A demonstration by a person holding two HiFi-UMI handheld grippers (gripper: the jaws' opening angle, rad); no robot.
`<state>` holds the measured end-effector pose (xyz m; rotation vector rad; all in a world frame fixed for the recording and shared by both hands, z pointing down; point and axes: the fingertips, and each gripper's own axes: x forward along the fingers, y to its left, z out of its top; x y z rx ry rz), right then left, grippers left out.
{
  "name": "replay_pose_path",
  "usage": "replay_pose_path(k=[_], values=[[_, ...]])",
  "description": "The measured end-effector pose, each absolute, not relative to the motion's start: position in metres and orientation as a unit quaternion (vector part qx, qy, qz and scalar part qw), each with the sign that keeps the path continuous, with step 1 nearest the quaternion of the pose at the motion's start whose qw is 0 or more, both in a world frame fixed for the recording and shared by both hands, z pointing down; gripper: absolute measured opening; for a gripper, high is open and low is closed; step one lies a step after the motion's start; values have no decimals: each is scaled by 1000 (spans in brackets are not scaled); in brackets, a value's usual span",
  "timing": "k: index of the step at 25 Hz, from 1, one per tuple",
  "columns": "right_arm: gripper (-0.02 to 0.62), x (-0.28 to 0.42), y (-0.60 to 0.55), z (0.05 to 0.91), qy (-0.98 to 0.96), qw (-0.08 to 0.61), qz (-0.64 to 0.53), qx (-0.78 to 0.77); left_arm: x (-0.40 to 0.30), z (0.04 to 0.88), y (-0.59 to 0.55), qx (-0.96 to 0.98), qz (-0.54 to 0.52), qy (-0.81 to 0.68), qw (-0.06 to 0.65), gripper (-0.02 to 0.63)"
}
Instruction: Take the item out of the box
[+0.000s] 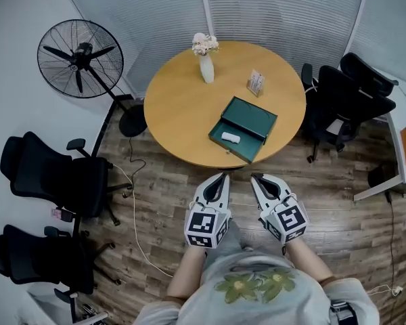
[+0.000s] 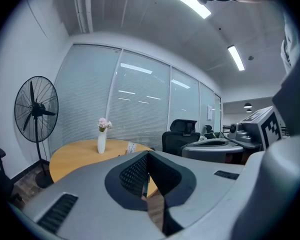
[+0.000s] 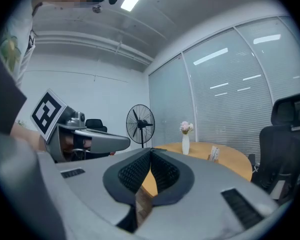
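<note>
Nothing's out yet: the small white item [image 1: 231, 137] lies in the open green metal box [image 1: 252, 117]; my left gripper [image 1: 223, 176] and right gripper [image 1: 255, 177], both pressed together, hold nothing.

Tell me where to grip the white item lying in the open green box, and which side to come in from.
Grip the white item across its narrow middle, from straight above. It lies flat on the floor of the green box, walls around it and the lid open behind, so a side approach looks blocked. The right gripper is shut: open it first.
</note>
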<state>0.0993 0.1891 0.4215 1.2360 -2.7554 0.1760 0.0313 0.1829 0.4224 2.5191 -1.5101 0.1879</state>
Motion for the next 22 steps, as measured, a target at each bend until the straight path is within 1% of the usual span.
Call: replay_pose_path(k=[9,16,18,22], values=[[6,69,73,405,-902,49,42,428,-8,424,71,860,74,-495,102,0],[8,55,10,401,-893,46,33,446,-26,431,15,867,78,-480,107,0],[85,51,-4,401,-893,46,33,447,-31,431,2,869,78,-478,106,0],[98,43,-27,398,-892,43,28,448,-42,430,-22,872,75,-473,103,0]])
